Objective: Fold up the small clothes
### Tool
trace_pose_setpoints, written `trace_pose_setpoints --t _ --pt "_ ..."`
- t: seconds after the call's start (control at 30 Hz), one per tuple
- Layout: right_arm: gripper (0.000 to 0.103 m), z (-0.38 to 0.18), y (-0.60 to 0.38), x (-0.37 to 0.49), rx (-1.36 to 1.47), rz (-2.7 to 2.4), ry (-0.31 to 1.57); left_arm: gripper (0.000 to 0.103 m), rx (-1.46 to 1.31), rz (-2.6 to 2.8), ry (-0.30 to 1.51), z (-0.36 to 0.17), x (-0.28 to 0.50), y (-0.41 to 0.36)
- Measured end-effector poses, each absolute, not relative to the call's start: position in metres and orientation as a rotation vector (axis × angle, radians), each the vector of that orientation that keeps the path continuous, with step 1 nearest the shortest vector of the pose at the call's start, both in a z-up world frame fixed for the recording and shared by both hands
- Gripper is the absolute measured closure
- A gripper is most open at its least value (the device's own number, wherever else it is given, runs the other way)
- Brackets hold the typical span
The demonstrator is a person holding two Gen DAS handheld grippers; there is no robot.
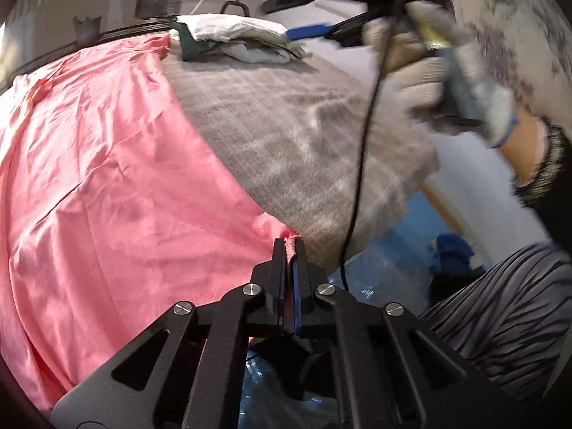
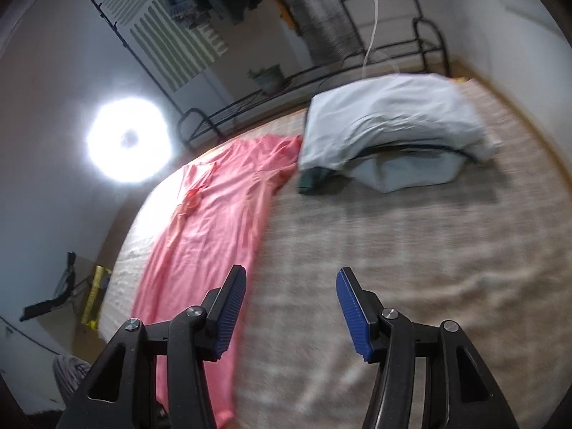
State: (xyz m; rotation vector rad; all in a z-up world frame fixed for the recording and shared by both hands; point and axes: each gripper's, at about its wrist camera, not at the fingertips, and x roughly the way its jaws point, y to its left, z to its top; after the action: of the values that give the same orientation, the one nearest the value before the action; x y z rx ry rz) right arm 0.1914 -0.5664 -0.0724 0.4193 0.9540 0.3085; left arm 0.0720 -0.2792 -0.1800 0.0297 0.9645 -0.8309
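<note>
The left gripper pinches a corner of the pink garment at the bed's near edge. The right gripper hovers above the bed, fingers spread, bare blanket stretching toward the folded pile.

A large salmon-pink, thin, wrinkled cloth garment lies spread flat along the bed, stretching away ahead of the left tool, whose closed tips pinch its bunched near corner.

Beige checked woven bedspread as reference: bright round lamp off its left side, small green potted plant on black metal rack behind.
</note>
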Motion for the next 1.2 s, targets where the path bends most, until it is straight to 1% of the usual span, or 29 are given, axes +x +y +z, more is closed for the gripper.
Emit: trace_pose_setpoints --t 0.23,0.47,0.63,0.67,0.7,0.73,0.77,0.83,0.87,0.93,1.1,1.2 --pt "0.047 -0.112 -0.520 0.279 0.549 0.335 1.016 0.103 -0.122 -0.826 0.963 -0.162 0.080 -0.255" --pt "0.048 -0.151 -0.486 0.344 0.552 0.292 1.060 0.103 -0.185 -0.815 0.976 -0.163 0.086 -0.240" --pt "0.049 -0.172 -0.474 0.372 0.533 0.256 1.079 0.103 -0.208 -0.824 0.989 -0.168 0.088 -0.239" --pt "0.049 -0.173 -0.474 0.376 0.539 0.249 1.059 0.103 -0.214 -0.827 0.989 -0.169 0.089 -0.239" --pt "0.056 -0.173 -0.475 0.379 0.545 0.250 1.058 0.103 -0.227 -0.831 0.989 -0.169 0.089 -0.237" --pt "0.071 -0.174 -0.475 0.383 0.557 0.251 1.062 0.103 -0.238 -0.836 0.990 -0.169 0.090 -0.237" --pt "0.077 -0.176 -0.476 0.386 0.567 0.252 1.066 0.103 -0.247 -0.840 0.990 -0.169 0.090 -0.236" --pt "0.095 -0.180 -0.476 0.389 0.570 0.241 1.074 0.103 -0.271 -0.846 0.990 -0.169 0.091 -0.232" --pt "0.099 -0.179 -0.475 0.390 0.558 0.229 1.075 0.103 -0.291 -0.849 0.989 -0.169 0.091 -0.229" --pt "0.102 -0.174 -0.474 0.392 0.532 0.207 1.073 0.103 -0.318 -0.854 0.987 -0.168 0.092 -0.226" --pt "0.102 -0.154 -0.462 0.397 0.446 0.146 1.067 0.103 -0.361 -0.840 0.970 -0.168 0.092 -0.208" --pt "0.102 -0.138 -0.442 0.400 0.335 0.116 1.068 0.103 -0.396 -0.828 0.966 -0.169 0.092 -0.195"
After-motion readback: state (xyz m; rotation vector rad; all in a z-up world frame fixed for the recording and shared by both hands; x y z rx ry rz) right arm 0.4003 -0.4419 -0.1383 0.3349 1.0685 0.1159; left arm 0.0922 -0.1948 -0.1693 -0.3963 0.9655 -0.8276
